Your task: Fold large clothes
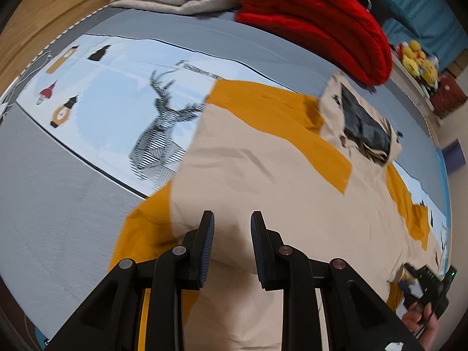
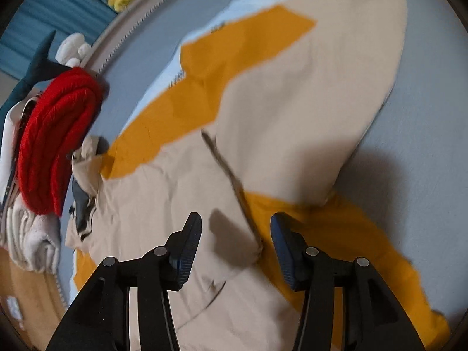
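Presently our left tongs pinch the jacket; our right tongs gape empty, so the fold may sag unevenly.

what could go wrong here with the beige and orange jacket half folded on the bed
1. The right tool is open over a raised fold edge of the jacket; closing there may pinch only the top layer, so the fold underneath slips.
2. The left tool has beige cloth bulging between its pads; pulling could drag the flat part out of line.
3. The folded red knit lies close to the collar, so a wide sweep might knock it.
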Available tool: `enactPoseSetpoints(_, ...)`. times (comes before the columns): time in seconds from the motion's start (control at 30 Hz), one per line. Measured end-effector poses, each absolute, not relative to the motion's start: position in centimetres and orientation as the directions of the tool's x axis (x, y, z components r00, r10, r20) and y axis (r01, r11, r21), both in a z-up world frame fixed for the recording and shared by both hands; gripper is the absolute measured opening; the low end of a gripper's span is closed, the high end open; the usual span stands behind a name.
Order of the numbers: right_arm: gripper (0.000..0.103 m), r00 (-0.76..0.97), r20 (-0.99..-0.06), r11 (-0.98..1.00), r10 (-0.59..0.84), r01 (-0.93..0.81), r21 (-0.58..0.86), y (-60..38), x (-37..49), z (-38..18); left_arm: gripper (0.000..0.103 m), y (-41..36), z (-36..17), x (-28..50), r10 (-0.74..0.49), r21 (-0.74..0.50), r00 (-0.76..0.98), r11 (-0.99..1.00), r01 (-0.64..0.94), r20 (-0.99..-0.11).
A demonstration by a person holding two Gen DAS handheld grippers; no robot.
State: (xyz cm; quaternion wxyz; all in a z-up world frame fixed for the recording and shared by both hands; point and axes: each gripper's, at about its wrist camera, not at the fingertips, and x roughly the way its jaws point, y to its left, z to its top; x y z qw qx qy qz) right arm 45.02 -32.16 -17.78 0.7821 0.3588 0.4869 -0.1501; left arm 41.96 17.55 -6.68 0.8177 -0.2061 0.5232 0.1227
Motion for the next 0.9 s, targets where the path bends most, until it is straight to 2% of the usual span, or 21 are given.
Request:
enactPoseSetpoints(0.07,0.051,0.434,-0.892,0.714,0.128,0.583,0.387,-31.7,45.1,-18.6,0.023,18.7,-6.6,41.9,-0.001,-0.207,0.424,0.874,-0.440,-0.906)
enactPoseSetpoints(0.1,0.047,0.421,-0.897,0.721,0.133,0.580,0.379,-31.4,45.2,-19.0,0.023,19.4,-6.5,41.9,0.009,-0.203,0.423,0.868,-0.453,-0.906)
enactPoseSetpoints(0.13,0.031,0.421,-0.897,0.726,0.136,0.574,0.379,-31.4,45.2,-19.1,0.023,19.9,-6.6,42.0,0.019,-0.198,0.422,0.863,-0.465,-0.906)
enactPoseSetpoints(0.2,0.014,0.440,-0.890,0.744,0.122,0.553,0.375,-31.1,45.2,-18.7,0.023,20.7,-6.7,42.0,0.035,-0.187,0.415,0.856,-0.482,-0.909)
enactPoseSetpoints(0.23,0.010,0.470,-0.874,0.746,0.126,0.536,0.396,-31.1,45.1,-18.1,0.023,20.9,-6.8,42.0,0.039,-0.182,0.412,0.856,-0.484,-0.910)
enactPoseSetpoints(0.33,0.009,0.563,-0.824,0.767,0.069,0.498,0.404,-31.5,45.0,-15.3,0.023,21.0,-7.5,42.3,0.046,-0.162,0.395,0.864,-0.476,-0.918)
enactPoseSetpoints(0.43,0.011,0.606,-0.795,0.787,0.008,0.487,0.379,-31.9,45.1,-13.5,0.025,20.5,-9.2,42.7,0.008,-0.168,0.361,0.876,-0.452,-0.932)
enactPoseSetpoints(0.53,0.014,0.555,-0.831,0.794,0.024,0.494,0.353,-32.1,46.1,-14.3,0.025,19.7,-11.3,43.2,-0.043,-0.187,0.319,0.880,-0.437,-0.947)
enactPoseSetpoints(0.6,0.017,0.549,-0.834,0.788,-0.057,0.537,0.300,-32.4,45.8,-14.1,0.025,19.1,-12.3,43.5,-0.064,-0.194,0.296,0.880,-0.433,-0.953)
enactPoseSetpoints(0.63,0.020,0.557,-0.821,0.785,-0.127,0.562,0.259,-32.6,45.4,-13.5,0.025,18.8,-13.0,43.6,-0.074,-0.195,0.284,0.882,-0.428,-0.956)
enactPoseSetpoints(0.7,0.028,0.589,-0.791,0.787,-0.166,0.563,0.254,-32.7,45.1,-12.6,0.026,18.4,-14.1,44.0,-0.070,-0.178,0.260,0.890,-0.419,-0.963)
enactPoseSetpoints(0.73,0.037,0.614,-0.779,0.808,-0.130,0.521,0.276,-32.5,45.6,-12.5,0.026,18.3,-14.9,44.1,-0.064,-0.162,0.240,0.893,-0.419,-0.969)
enactPoseSetpoints(0.8,0.049,0.600,-0.800,0.842,0.011,0.425,0.331,-31.7,47.2,-13.7,0.026,18.2,-15.9,44.2,-0.056,-0.145,0.214,0.891,-0.429,-0.975)
enactPoseSetpoints(0.87,0.048,0.492,-0.851,0.845,0.184,0.363,0.392,-31.0,49.1,-16.8,0.026,17.7,-15.6,44.4,-0.030,-0.117,0.203,0.894,-0.433,-0.979)
enactPoseSetpoints(0.9,0.048,0.436,-0.881,0.850,0.185,0.380,0.366,-30.9,49.3,-18.1,0.026,17.2,-14.7,44.4,-0.012,-0.107,0.218,0.897,-0.430,-0.976)
